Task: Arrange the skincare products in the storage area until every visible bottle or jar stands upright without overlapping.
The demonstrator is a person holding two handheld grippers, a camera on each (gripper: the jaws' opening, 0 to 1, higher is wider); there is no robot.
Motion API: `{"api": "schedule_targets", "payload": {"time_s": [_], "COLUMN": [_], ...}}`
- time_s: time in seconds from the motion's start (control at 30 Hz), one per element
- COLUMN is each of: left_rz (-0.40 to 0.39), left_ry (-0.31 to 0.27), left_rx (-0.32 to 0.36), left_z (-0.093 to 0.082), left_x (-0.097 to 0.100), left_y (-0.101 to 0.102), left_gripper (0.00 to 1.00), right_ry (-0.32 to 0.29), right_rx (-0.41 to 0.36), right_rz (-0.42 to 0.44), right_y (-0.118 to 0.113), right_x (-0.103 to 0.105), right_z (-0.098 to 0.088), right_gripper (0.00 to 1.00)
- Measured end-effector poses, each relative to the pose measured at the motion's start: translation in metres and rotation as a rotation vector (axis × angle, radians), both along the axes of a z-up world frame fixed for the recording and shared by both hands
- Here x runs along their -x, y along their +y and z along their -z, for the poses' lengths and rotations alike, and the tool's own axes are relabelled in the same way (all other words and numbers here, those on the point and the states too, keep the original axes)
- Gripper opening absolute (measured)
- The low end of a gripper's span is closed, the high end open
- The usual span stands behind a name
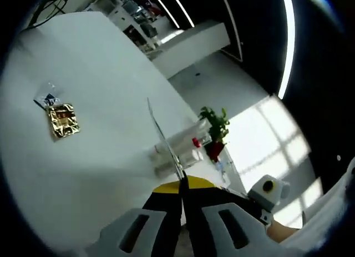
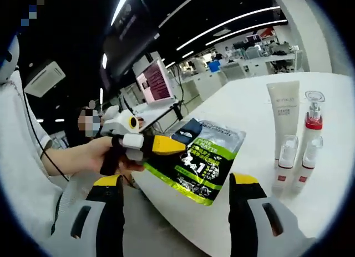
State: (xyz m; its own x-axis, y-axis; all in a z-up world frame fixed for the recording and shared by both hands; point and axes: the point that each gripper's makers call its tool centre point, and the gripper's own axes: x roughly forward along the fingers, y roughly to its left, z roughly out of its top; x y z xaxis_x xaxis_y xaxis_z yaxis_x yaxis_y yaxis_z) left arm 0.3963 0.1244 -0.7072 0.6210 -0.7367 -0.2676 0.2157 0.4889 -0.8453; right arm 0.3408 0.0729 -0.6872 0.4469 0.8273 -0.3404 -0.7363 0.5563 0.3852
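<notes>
L gripper point(image 1: 182, 204) fingers pinch the green sachet point(image 2: 208, 154) (edge-on to its camera) over the worktop point(image 1: 100, 101). R gripper point(image 2: 176, 212) fingers gape, empty. Tube point(image 2: 284, 115) and bottles point(image 2: 299, 157) upright nearby. Next, probably: set sachet aside.

Left gripper view rolled, facing across the white table point(image 1: 94, 63), right gripper view low at table edge, close to green pouch point(image 2: 202, 157), both sharing the table

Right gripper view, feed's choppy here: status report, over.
Left tool shut on green pouch. Right tool open, empty. White tube, pump bottle upright. Pouch ahead of right tool.
</notes>
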Motion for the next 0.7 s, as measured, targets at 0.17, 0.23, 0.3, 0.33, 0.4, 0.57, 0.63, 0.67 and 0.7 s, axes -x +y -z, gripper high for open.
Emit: {"api": "schedule_targets", "payload": {"time_s": [0.17, 0.23, 0.3, 0.33, 0.4, 0.57, 0.63, 0.67, 0.7], "left_rz": [0.026, 0.031, 0.036, 0.041, 0.042, 0.034, 0.034, 0.031, 0.031], "left_ry": [0.031, 0.038, 0.042, 0.047, 0.049, 0.05, 0.057, 0.063, 0.065], "left_rx": [-0.018, -0.028, -0.04, -0.049, -0.06, -0.084, -0.093, -0.101, -0.105], "left_z": [0.016, 0.022, 0.028, 0.031, 0.036, 0.048, 0.054, 0.059, 0.061], "left_x": [-0.009, -0.014, -0.018, -0.02, -0.024, -0.036, -0.04, -0.043, -0.045], "left_y": [-0.012, -0.017, -0.021, -0.023, -0.025, -0.028, -0.029, -0.028, -0.028], "left_gripper": [0.0, 0.0, 0.0, 0.0, 0.0, 0.0, 0.0, 0.0, 0.0], "right_ry": [0.002, -0.004, -0.005, -0.005, -0.005, 0.002, 0.007, 0.011, 0.012], "right_rx": [-0.008, -0.001, 0.007, 0.014, 0.026, 0.036, 0.046, 0.051, 0.053], "right_rz": [0.037, 0.042, 0.042, 0.044, 0.055, 0.095, 0.106, 0.114, 0.119], "right_y": [-0.012, -0.017, -0.02, -0.022, -0.027, -0.041, -0.047, -0.05, -0.052], "right_x": [-0.001, -0.001, -0.001, -0.001, -0.002, -0.007, -0.01, -0.011, -0.012], "right_z": [-0.002, -0.003, -0.002, -0.002, 0.0, 0.003, 0.005, 0.007, 0.007], "right_gripper": [0.83, 0.84, 0.86, 0.86, 0.87, 0.91, 0.93, 0.93, 0.94]}}
